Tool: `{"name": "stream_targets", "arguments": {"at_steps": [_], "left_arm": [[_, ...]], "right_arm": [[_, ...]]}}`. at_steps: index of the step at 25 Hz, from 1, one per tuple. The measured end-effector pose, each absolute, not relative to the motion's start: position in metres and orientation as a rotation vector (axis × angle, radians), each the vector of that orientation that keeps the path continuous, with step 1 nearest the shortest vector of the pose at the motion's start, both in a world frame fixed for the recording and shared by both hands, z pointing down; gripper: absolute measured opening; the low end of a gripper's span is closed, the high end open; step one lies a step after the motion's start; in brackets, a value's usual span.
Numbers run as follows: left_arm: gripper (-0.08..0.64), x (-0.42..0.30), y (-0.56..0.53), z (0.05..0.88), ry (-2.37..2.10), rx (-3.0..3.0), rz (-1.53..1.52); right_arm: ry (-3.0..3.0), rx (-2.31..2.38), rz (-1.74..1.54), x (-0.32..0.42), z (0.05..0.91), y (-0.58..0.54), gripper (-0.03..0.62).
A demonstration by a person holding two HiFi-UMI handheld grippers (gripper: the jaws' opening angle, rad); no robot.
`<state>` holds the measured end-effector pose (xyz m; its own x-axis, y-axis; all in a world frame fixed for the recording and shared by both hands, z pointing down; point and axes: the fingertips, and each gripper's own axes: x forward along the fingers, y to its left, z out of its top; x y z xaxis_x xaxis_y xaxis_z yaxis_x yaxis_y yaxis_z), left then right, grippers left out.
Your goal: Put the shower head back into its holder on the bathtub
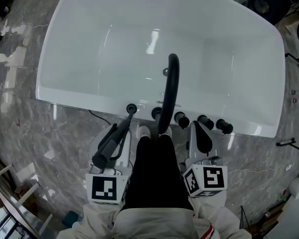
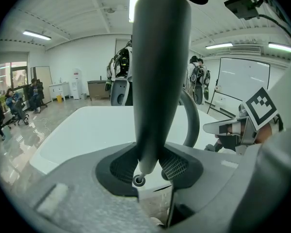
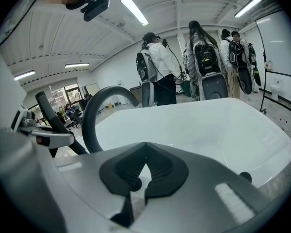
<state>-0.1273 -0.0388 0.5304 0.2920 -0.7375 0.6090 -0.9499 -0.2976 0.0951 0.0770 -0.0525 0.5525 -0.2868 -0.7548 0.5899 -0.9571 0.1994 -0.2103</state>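
A white bathtub (image 1: 89, 91) lies below me. On its near rim sits a small black ring, the holder (image 1: 131, 108). My left gripper (image 1: 117, 135) is shut on a dark grey shower head (image 1: 111, 142), which slants up to the right. Its narrow end sits right at the holder; I cannot tell whether it is inside. In the left gripper view the shower head (image 2: 160, 72) stands upright between the ribbed pads (image 2: 173, 166) of the left gripper (image 2: 148, 168). My right gripper (image 1: 199, 128) hangs over the rim further right. Its jaws meet in the right gripper (image 3: 144, 165) view, with nothing between them.
A black arched spout (image 1: 170, 83) rises from the rim's middle, with several black knobs (image 1: 206, 122) to its right. The person's black trousers (image 1: 157, 173) fill the space between the grippers. Grey marble floor (image 1: 35, 133) surrounds the tub. Several people (image 3: 157, 72) stand beyond its far side.
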Motion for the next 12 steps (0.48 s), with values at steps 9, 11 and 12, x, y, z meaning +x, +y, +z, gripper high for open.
{"name": "stream_targets", "arguments": {"at_steps": [9,11,12], "left_arm": [[0.140,-0.128,-0.045,0.546,-1.498,2.112,0.643],[0.140,-0.127,-0.047,0.547,-1.499,2.115,0.637],[0.140,-0.127,-0.048,0.548,-1.500,2.117,0.638]], "right_arm": [[-2.115,1.591,0.795,0.073,0.565,-0.055,0.006],[-2.112,1.588,0.800,0.072,0.567,-0.055,0.006],[-2.110,1.587,0.803,0.072,0.568,-0.055,0.006]]}}
